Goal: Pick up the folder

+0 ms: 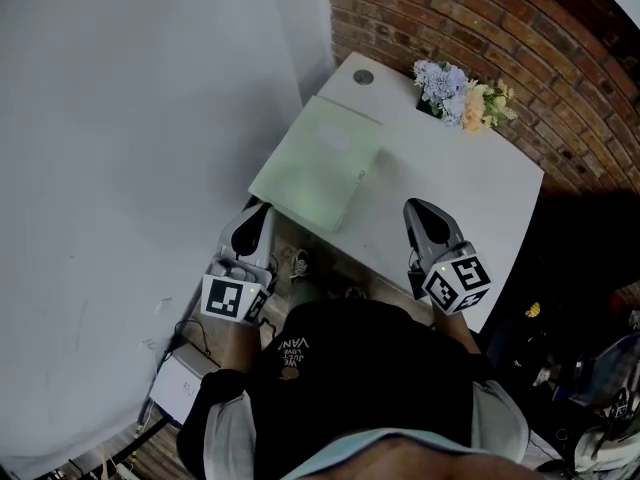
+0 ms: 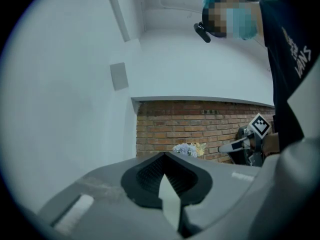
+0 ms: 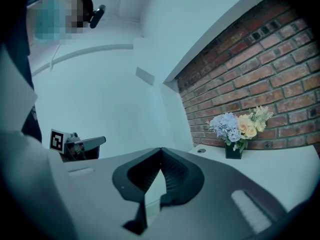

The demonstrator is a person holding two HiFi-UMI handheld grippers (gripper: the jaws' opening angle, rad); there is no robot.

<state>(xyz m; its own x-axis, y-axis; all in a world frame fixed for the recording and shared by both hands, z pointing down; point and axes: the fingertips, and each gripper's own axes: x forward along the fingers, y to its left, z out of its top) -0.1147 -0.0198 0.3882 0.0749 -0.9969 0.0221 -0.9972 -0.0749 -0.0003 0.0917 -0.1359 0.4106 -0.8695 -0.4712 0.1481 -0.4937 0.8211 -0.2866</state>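
Pale green, flat on the white table (image 1: 455, 193): that's the folder (image 1: 318, 163), and it lies at the near-left corner, its left edge running along the table's left side, maybe a touch over it. Nothing holds it, so the pickup is not yet begun.

My left gripper (image 1: 257, 212) hangs at the near-left, its tip just beside the folder's near corner. I can't tell whether it grazes the edge, but it certainly has no grip. In the left gripper view the jaws are pressed together with nothing between them, and past them I see only the brick wall (image 2: 200, 126) and the flowers (image 2: 189, 149) at the far side.

My right gripper (image 1: 420, 210) sits over the table's near edge, to the right of the folder and clearly apart from it. Same story in the right gripper view: jaws together, empty, the small flower vase (image 3: 233, 151) off at the far right.

So here's my read: 0 steps of the real work are done. What's left is everything that matters. At least 1 of the 2 grippers has to spread its jaws, get a jaw under an edge of the folder, pinch it and lift. The left looks best placed, since the near-left corner is right in front of it. A thin folder lying flat may be awkward to get under, so the table-edge side seems the likelier way in.
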